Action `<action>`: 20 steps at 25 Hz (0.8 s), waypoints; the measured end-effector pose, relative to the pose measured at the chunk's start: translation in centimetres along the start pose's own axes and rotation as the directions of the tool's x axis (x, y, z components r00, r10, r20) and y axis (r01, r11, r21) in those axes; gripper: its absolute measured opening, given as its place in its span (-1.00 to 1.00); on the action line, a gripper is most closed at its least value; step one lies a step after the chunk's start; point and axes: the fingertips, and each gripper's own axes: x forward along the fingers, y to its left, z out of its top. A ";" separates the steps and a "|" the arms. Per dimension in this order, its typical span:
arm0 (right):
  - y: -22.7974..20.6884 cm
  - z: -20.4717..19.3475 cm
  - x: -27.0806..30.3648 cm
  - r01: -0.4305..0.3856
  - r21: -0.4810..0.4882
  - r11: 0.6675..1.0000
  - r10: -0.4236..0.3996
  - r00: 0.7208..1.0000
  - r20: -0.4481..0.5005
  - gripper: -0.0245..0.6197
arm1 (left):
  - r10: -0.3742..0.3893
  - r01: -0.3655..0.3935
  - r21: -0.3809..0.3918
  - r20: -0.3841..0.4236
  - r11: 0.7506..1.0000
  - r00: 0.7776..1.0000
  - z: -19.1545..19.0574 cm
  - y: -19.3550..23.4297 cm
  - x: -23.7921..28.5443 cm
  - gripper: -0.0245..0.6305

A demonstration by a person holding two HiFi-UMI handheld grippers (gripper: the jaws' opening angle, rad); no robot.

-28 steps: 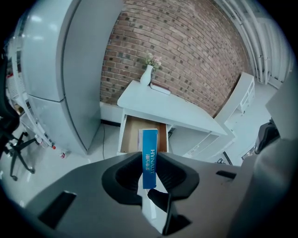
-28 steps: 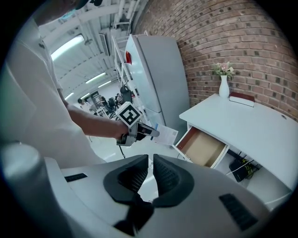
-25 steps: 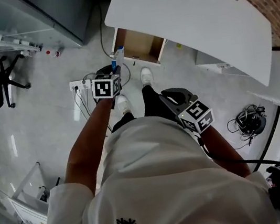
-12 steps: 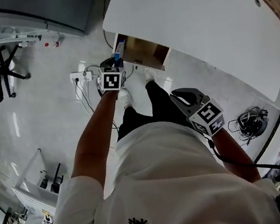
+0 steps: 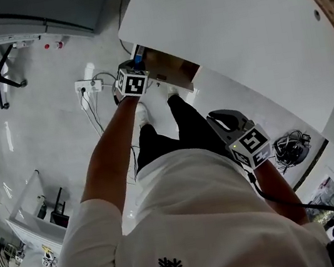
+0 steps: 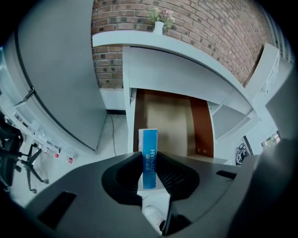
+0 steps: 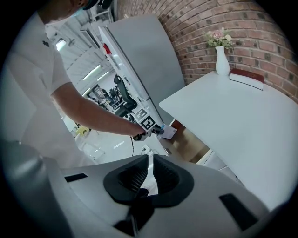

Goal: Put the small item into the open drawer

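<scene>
**Head view.** The left gripper (image 5: 137, 62) reaches down and away to the left front corner of the open drawer (image 5: 177, 71), which hangs under the broad, smooth white desk (image 5: 232, 30). A small box (image 5: 138, 55) sticks up from its claw as a blue sliver. The right gripper (image 5: 218, 118), matte dark plastic with a checkered cube, hangs near the person's right thigh, well apart from the drawer. The floor (image 5: 46, 131) is pale and glossy, with a white power strip (image 5: 85, 86) on it.

Compared with a second ago, the left gripper and box have gone from over the floor in front of the drawer to its left edge, and the desk fills more of the picture.

**Left gripper view.** The left gripper (image 6: 149, 157) pinches the small box (image 6: 149, 142), a slim upright carton, blue on its face and white on its side, between ribbed black pads. Beyond it lies the drawer (image 6: 174, 123), a flat tan floor between darker brown wooden sides, seemingly empty, though its near end is hidden. A rough red brick wall (image 6: 195, 28) rises behind the desk.

**Right gripper view.** The right gripper (image 7: 149, 158) has its jaw tips pressed together with nothing between them. Farther off, the left gripper (image 7: 157, 130) holds the box (image 7: 168, 132) just at the drawer (image 7: 191, 145). A slender white vase (image 7: 222, 60) stands on the desk (image 7: 233, 121).
</scene>
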 end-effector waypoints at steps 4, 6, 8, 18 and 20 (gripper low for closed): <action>-1.1 0.2 0.4 0.004 0.014 1.000 -0.004 1.000 0.004 -0.75 | 0.039 -0.039 0.005 -0.006 0.999 0.999 0.1 1.2 1.9 -0.62; -1.7 0.2 0.6 0.005 0.014 1.000 -0.005 1.000 0.020 -0.75 | 0.048 -0.048 0.007 -0.020 0.999 0.999 0.2 1.3 2.6 -0.62; -2.2 -0.2 0.8 0.004 0.021 1.000 -0.004 1.000 -0.001 -0.75 | 0.056 -0.056 0.015 -0.031 0.998 0.998 0.4 1.4 3.1 -0.62; -2.8 0.0 1.3 -0.004 0.023 1.000 0.004 1.000 -0.010 -0.75 | 0.058 -0.057 0.023 -0.071 0.998 0.996 -0.6 2.1 4.3 -0.58; -2.9 0.0 1.3 -0.004 0.024 1.000 0.004 1.000 -0.014 -0.75 | 0.067 -0.065 0.032 -0.067 0.997 0.995 -0.5 2.3 4.4 -0.54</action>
